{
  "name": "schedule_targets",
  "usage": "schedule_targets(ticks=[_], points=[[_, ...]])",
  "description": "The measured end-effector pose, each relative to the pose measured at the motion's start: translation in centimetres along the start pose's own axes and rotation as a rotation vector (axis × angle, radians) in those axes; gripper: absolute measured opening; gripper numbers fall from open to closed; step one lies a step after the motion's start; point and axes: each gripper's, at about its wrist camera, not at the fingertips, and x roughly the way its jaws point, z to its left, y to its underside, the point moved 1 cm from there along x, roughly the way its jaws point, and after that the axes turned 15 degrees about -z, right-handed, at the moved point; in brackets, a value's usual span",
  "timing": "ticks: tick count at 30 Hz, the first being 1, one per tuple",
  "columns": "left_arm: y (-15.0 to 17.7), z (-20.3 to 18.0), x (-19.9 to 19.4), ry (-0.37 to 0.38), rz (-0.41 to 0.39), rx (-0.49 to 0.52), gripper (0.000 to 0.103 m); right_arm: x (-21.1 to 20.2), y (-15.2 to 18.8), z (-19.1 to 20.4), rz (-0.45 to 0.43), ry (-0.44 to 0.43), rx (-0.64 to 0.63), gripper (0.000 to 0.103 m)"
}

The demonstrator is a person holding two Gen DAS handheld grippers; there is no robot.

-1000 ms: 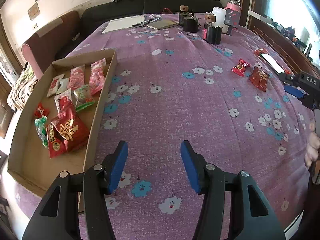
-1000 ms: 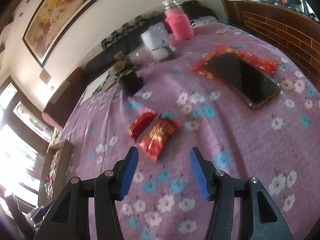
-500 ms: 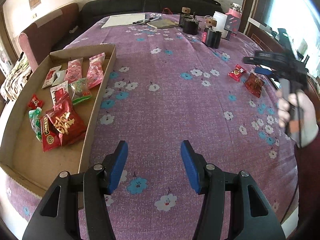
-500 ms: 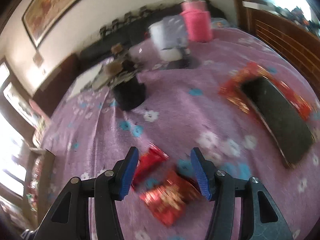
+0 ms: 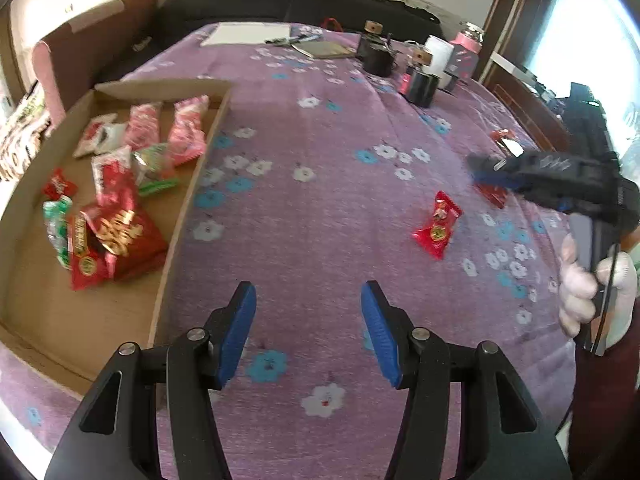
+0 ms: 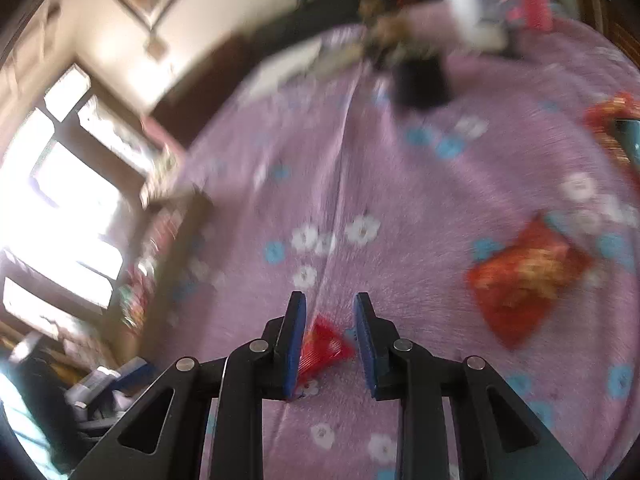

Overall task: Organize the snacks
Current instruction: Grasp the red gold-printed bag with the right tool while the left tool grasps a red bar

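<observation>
The right gripper (image 6: pixel 329 340) points down at the counter (image 6: pixel 360 160), which is covered by a purple cloth printed with white and blue flowers. Its jaws have just been closing and now stand narrow, with a small red foil snack packet (image 6: pixel 322 350) between them. The packet lies against the left blue pad, while a slim gap shows at the right pad, so whether it is truly pinched cannot be told from this blurred view. A larger red snack packet with gold print (image 6: pixel 524 280) lies on the cloth at about 2 o'clock from this gripper, well apart from it.

In the left wrist view, the left gripper (image 5: pixel 308 328) hovers over the cloth with its jaws about half open and nothing between them. A shallow brown cardboard tray (image 5: pixel 188 204) lies at about 10 o'clock from it, holding a loose heap of red, pink and green snack packets (image 5: pixel 120 200). Another small red packet (image 5: pixel 438 224) lies on the cloth at about 1 o'clock. Farther right, a gloved hand (image 5: pixel 592 292) grips the handle of the right gripper.
</observation>
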Motion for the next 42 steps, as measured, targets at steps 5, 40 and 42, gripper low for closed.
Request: schedule_targets(ticks=[5, 40, 42], points=[[-0.1, -0.4, 0.5, 0.072, 0.02, -0.027, 0.053, -5.7, -0.8, -5.2, -0.198, 0.24, 0.099, 0.056], [-1.9, -11.9, 8.6, 0.168, 0.047, 0.356, 0.053, -1.5, 0.2, -7.8, -0.181, 0.285, 0.13, 0.034], [-1.7, -12.1, 9.1, 0.175, 0.057, 0.357, 0.053, -1.6, 0.1, -7.6, -0.186, 0.276, 0.123, 0.034]])
